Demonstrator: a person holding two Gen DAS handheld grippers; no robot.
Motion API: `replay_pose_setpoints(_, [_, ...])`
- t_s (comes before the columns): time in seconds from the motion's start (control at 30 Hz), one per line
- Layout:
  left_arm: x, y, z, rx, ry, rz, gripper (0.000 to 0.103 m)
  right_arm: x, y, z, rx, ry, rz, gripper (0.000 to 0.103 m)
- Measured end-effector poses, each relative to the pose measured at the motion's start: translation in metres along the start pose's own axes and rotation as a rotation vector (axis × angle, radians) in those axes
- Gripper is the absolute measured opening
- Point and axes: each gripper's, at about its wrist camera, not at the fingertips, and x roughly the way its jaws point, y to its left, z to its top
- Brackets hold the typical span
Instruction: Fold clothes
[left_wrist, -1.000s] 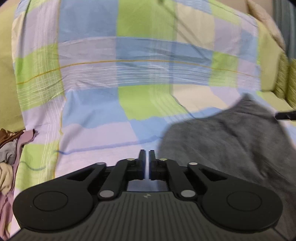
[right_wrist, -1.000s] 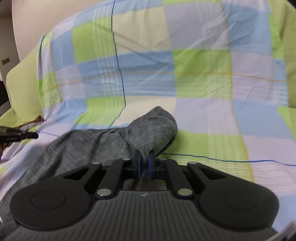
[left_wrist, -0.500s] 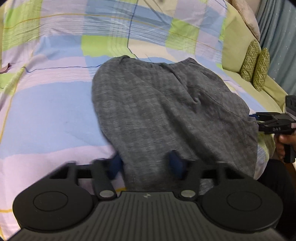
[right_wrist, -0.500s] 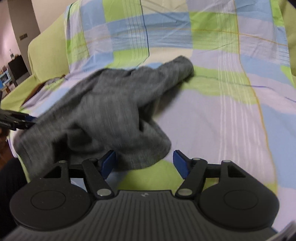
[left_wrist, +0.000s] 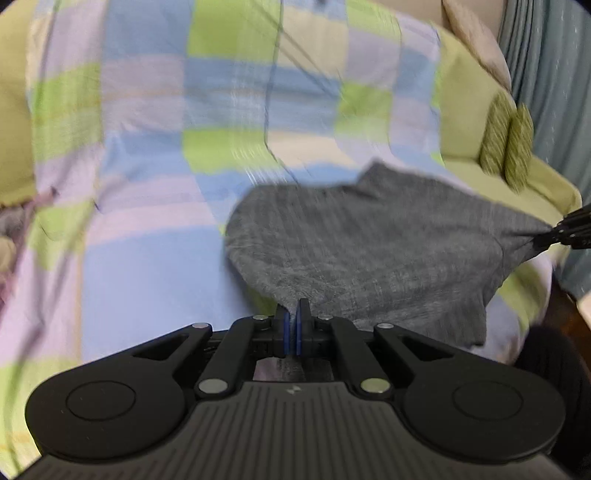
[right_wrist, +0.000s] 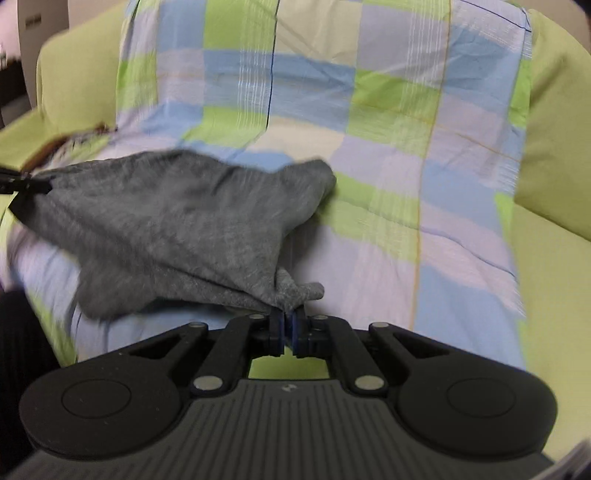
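**Both grippers pinch the grey garment: pull it taut, then lay flat**

Left wrist view: left gripper (left_wrist: 294, 317) jaws closed on near edge of grey garment (left_wrist: 369, 251), which lies on the checked sheet (left_wrist: 147, 258), toward its right side. Right gripper (left_wrist: 561, 232) tugs the far corner.

Right wrist view: right gripper (right_wrist: 286, 321) jaws clamped tight on a bunched corner; garment (right_wrist: 177, 221) sits left of sheet centre. Advice: keep tension even btwn hands, spread w/o twisting, lower together.

1. The checked sheet (left_wrist: 147, 258) is smeared by motion blur in the left wrist view; its fine stripes cannot be read.
2. A heap of clothes (left_wrist: 9, 236) is cut off by the left edge.
3. The grey garment (right_wrist: 177, 221) hides the sheet beneath it.
4. The right gripper (left_wrist: 570, 232) is cut off at the frame's right edge.
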Motion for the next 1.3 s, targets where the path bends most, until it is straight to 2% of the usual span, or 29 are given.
replay_pose_setpoints(0.03, [0.004, 0.0, -0.005, -0.006, 0.017, 0.004, 0.0, 0.0, 0.001, -0.007, 0.01, 0.02, -0.003, 0.003])
replay_pose_setpoints(0.07, [0.008, 0.0, -0.01, -0.011, 0.034, 0.008, 0.005, 0.002, 0.0, -0.015, 0.023, 0.036, -0.008, 0.003])
replay_pose_setpoints(0.1, [0.009, 0.0, -0.013, -0.013, 0.041, 0.013, 0.008, 0.005, -0.001, -0.023, 0.043, 0.052, -0.012, 0.009])
replay_pose_setpoints(0.2, [-0.003, 0.01, -0.011, -0.007, 0.033, 0.041, 0.009, 0.004, -0.008, -0.041, 0.114, 0.047, -0.012, 0.015])
replay_pose_setpoints(0.33, [-0.014, 0.025, 0.009, -0.023, -0.009, 0.075, 0.014, -0.009, -0.02, -0.04, 0.167, -0.048, 0.011, 0.018])
replay_pose_setpoints(0.37, [-0.014, 0.03, 0.017, -0.026, -0.023, 0.082, 0.021, -0.013, -0.025, -0.035, 0.19, -0.093, 0.018, 0.02])
replay_pose_setpoints(0.4, [-0.011, 0.033, 0.026, -0.025, -0.033, 0.082, 0.035, -0.015, -0.031, -0.028, 0.216, -0.142, 0.031, 0.024])
replay_pose_setpoints(0.43, [-0.006, 0.036, 0.034, -0.022, -0.041, 0.078, 0.04, -0.015, -0.036, -0.021, 0.241, -0.187, 0.046, 0.029])
replay_pose_setpoints(0.47, [-0.001, 0.039, 0.042, -0.018, -0.048, 0.074, 0.042, -0.014, -0.041, -0.014, 0.256, -0.215, 0.056, 0.042])
replay_pose_setpoints(0.5, [0.007, 0.042, 0.05, -0.016, -0.05, 0.065, 0.042, -0.009, -0.044, -0.007, 0.258, -0.231, 0.066, 0.046])
replay_pose_setpoints(0.6, [0.037, 0.044, 0.073, -0.008, -0.045, 0.029, 0.042, 0.02, -0.05, 0.024, 0.219, -0.259, 0.086, 0.046])
replay_pose_setpoints(0.83, [0.136, 0.046, 0.129, 0.046, 0.001, -0.019, 0.042, 0.115, -0.066, 0.102, 0.143, -0.243, 0.156, 0.046])
replay_pose_setpoints(0.9, [0.161, 0.046, 0.135, 0.061, 0.03, -0.022, 0.054, 0.15, -0.071, 0.123, 0.128, -0.223, 0.167, 0.047])
replay_pose_setpoints(0.97, [0.174, 0.049, 0.135, 0.05, 0.037, -0.035, 0.06, 0.171, -0.074, 0.135, 0.124, -0.205, 0.181, 0.048])
replay_pose_setpoints(1.03, [0.184, 0.053, 0.133, 0.036, 0.038, -0.053, 0.06, 0.193, -0.077, 0.145, 0.139, -0.19, 0.203, 0.052])
replay_pose_setpoints(1.07, [0.189, 0.054, 0.133, 0.029, 0.039, -0.061, 0.054, 0.205, -0.08, 0.148, 0.158, -0.182, 0.221, 0.052])
replay_pose_setpoints(1.1, [0.188, 0.055, 0.131, 0.023, 0.029, -0.075, 0.023, 0.218, -0.084, 0.151, 0.188, -0.17, 0.251, 0.052])
replay_pose_setpoints(1.13, [0.183, 0.056, 0.13, 0.017, 0.013, -0.091, 0.014, 0.226, -0.086, 0.151, 0.21, -0.16, 0.274, 0.045])
replay_pose_setpoints(1.17, [0.178, 0.056, 0.128, 0.011, -0.003, -0.108, 0.013, 0.232, -0.088, 0.149, 0.245, -0.147, 0.316, 0.013])
replay_pose_setpoints(1.23, [0.165, 0.053, 0.129, 0.043, -0.048, -0.105, 0.013, 0.24, -0.091, 0.144, 0.311, -0.132, 0.391, 0.009])
replay_pose_setpoints(1.3, [0.144, 0.045, 0.135, 0.103, -0.13, -0.096, 0.013, 0.224, -0.088, 0.136, 0.352, -0.178, 0.383, 0.009])
